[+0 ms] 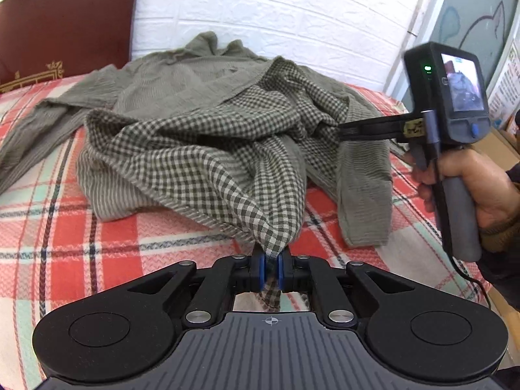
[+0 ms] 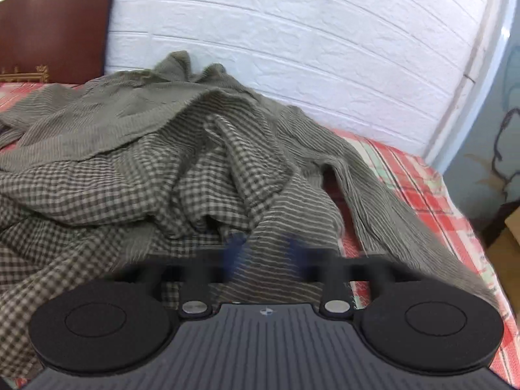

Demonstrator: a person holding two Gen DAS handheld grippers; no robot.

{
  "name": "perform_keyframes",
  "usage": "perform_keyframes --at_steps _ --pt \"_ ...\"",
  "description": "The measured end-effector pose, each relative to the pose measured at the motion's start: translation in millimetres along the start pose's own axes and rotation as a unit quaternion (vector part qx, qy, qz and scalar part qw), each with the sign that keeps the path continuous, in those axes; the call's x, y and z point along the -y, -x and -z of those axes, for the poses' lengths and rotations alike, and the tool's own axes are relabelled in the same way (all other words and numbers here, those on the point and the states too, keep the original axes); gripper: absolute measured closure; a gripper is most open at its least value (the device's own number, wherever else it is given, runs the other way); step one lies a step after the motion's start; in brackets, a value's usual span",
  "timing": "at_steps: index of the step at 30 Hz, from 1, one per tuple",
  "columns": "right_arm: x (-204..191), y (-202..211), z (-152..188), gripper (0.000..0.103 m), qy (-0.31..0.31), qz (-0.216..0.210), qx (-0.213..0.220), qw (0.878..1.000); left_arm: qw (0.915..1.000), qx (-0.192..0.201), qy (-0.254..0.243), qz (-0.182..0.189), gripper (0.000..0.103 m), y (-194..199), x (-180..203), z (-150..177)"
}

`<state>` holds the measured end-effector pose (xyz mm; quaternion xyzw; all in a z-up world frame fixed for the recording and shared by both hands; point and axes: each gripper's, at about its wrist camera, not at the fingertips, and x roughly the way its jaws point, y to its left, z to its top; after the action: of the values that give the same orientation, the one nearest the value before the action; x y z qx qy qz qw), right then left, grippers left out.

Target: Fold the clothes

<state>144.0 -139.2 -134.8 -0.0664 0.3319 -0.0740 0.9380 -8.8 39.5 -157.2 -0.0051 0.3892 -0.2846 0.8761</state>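
Left fingers [image 1: 262, 268] pinching checked garment [image 1: 201, 149], right blurred

The right gripper's [image 2: 265, 253] blue-padded fingers [image 2: 235, 243] smear into motion blur in the right wrist view, so their gap over the striped grey-green fabric of the crumpled garment [image 2: 195, 162] cannot be read. In the left wrist view, its tips vanish into folds at three o'clock. The dark red cushion [image 1: 65, 22] is cut off at ten o'clock.
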Motion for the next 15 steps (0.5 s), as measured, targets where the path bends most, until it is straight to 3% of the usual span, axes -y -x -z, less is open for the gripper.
perform_keyframes --at_steps 2,7,11,13,15 --pt "18.5 8.7 -0.9 0.103 -0.045 -0.016 -0.002 0.999 1.0000 -0.001 0.004 0.001 0.087 -0.4 -4.1 0.1" --pt "59.7 56.3 8.6 0.103 -0.071 -0.001 0.037 0.997 0.9999 -0.007 0.004 0.005 0.077 -4.7 -9.2 -1.8" --pt "63.2 58.0 8.5 0.099 -0.063 -0.043 0.023 0.997 0.9999 -0.009 -0.004 0.005 0.076 -9.2 -3.7 -3.5" --pt "49.2 52.3 6.0 0.087 -0.053 -0.072 0.023 0.996 1.0000 -0.005 -0.006 0.003 0.076 -7.4 -0.6 -2.8" --pt "27.3 42.2 1.6 0.059 -0.041 -0.071 0.030 0.996 1.0000 -0.003 -0.003 0.001 0.075 -4.8 -0.7 -0.4"
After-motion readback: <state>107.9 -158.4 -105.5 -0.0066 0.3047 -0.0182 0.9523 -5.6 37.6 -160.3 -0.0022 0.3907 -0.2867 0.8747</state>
